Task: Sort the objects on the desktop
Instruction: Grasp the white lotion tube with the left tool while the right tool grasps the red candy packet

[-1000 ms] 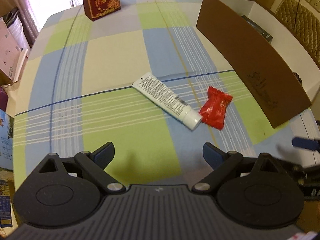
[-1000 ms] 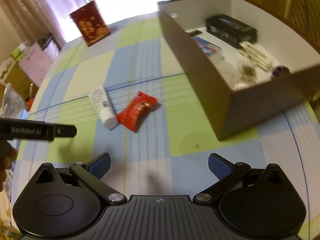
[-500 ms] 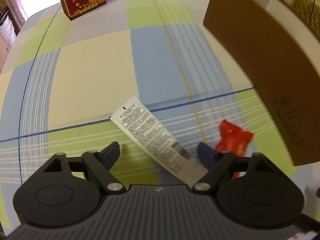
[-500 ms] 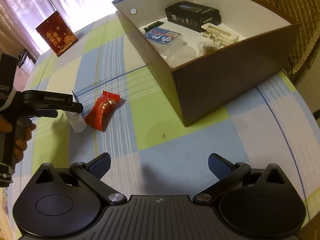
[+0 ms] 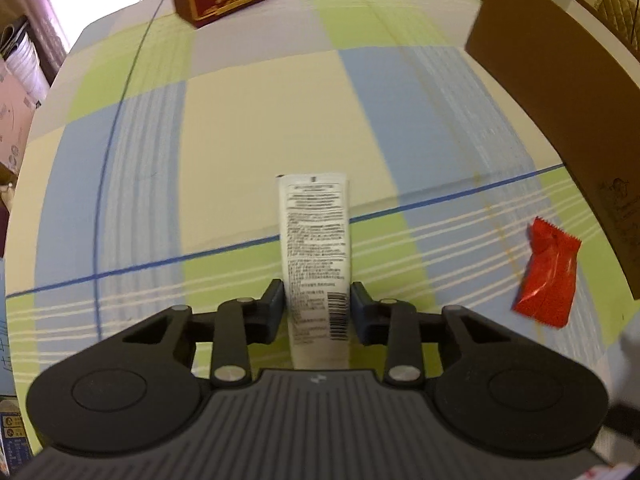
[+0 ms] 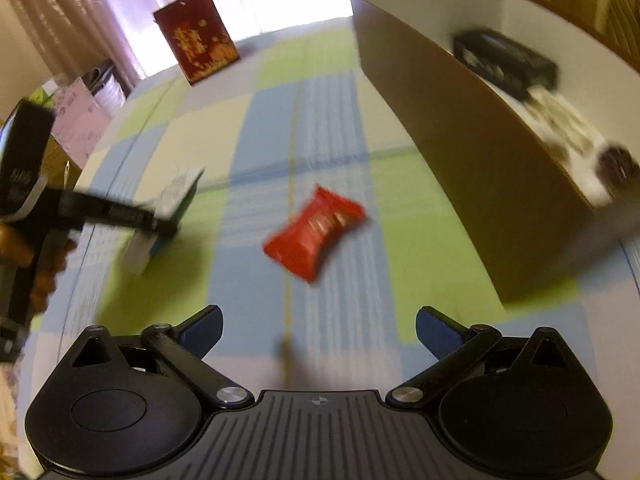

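White squeeze tube [image 5: 316, 248] w/ black print and a barcode sits between the left gripper [image 5: 317, 306] pads; jaws closing on it, both pads right at its sides near the cap end, crimped end pointing toward the far edge of the tabletop [image 5: 256, 120]. Checked cloth in green, blue and cream covers the tabletop. Red snack packet [image 6: 314, 232] lies flat near the middle, apart from the tube, just ahead of the right gripper [image 6: 318, 330], whose jaws are spread wide w/ nothing between them. Brown cardboard box [image 6: 460, 128] along the right edge holds a black carton [image 6: 504, 62] plus small blurred items. Dark red gift box [image 6: 196, 34] stands upright at the far edge.
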{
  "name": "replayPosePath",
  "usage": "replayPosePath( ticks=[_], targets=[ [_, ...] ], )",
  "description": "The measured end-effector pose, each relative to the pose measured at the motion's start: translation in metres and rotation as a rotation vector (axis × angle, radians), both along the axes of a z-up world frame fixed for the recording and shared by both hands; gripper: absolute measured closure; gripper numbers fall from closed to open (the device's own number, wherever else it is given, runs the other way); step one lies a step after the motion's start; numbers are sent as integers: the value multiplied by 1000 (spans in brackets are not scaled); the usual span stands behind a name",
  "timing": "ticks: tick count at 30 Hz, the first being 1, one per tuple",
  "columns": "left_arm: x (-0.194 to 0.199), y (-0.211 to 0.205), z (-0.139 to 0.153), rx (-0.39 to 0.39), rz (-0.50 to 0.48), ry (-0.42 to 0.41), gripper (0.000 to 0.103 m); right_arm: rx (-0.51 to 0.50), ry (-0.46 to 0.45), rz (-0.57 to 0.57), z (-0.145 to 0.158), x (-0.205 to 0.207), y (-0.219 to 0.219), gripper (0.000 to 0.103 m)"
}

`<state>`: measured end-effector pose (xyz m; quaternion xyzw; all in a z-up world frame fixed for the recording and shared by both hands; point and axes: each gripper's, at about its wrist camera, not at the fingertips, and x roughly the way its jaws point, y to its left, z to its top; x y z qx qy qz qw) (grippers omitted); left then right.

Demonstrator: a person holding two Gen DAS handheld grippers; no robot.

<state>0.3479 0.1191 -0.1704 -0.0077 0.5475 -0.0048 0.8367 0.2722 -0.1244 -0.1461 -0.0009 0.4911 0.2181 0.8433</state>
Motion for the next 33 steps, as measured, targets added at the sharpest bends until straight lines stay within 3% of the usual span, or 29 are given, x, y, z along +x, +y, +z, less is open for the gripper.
replayPosePath(
  ticks=[1, 3, 7, 10, 11, 12, 21, 33],
  targets=[
    [-3, 4, 0, 2, -2, 0, 73, -5, -13, -2, -2, 5, 8, 4],
    [-8, 9, 1, 3, -14, -1, 73, -16, -26, -21, -7, 17, 21, 18],
    [-9, 11, 2, -3, -33, -5, 73, -23, -5, -105, -20, 46, 39, 36],
    [-9, 12, 3, -12, -45, -3, 73, -39, -8, -145, -28, 59, 48, 55],
    [-9, 13, 4, -16, -49, -3, 73, -61, -6, -141, -30, 62, 51, 66],
    [-9, 13, 4, -20, -55, -2, 73, -81, -2, -137, -31, 63, 53, 69],
    [-22, 7, 3, -24, -147, -9, 73, -136, -17, -23, -30, 30, 33, 73],
    [-71, -69, 6, -108, -363, 15, 74, -176, 51, -156, -17, -20, -57, 73]
  ],
)
